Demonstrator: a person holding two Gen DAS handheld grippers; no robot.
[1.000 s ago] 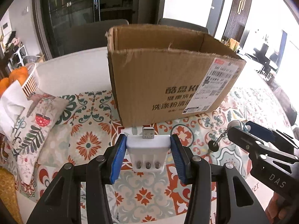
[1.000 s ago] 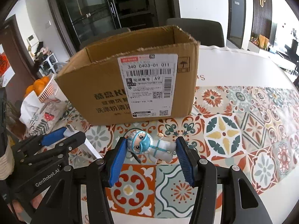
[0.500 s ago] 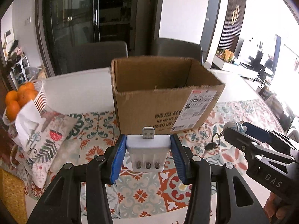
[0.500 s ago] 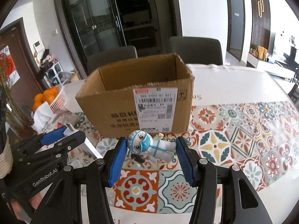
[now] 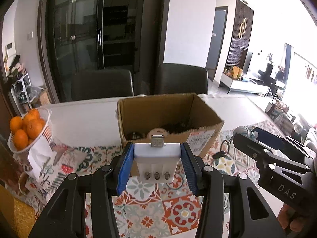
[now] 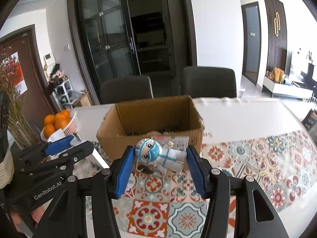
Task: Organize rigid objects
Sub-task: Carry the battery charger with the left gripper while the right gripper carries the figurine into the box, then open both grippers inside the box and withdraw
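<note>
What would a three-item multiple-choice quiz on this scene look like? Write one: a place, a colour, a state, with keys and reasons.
1. Where does the basket of oranges stand relative to the cardboard box?
A. inside it
B. to its left
C. to its right

2. What colour are the gripper pads?
A. blue
B. red
C. yellow

3. What is the right gripper doing?
A. standing open and empty
B. shut on the doll figure
C. shut on an orange

Answers: 1 B, the basket sits at the left table edge; 2 A, both pads are blue; 3 B, the pads press the doll's head and feet.
</note>
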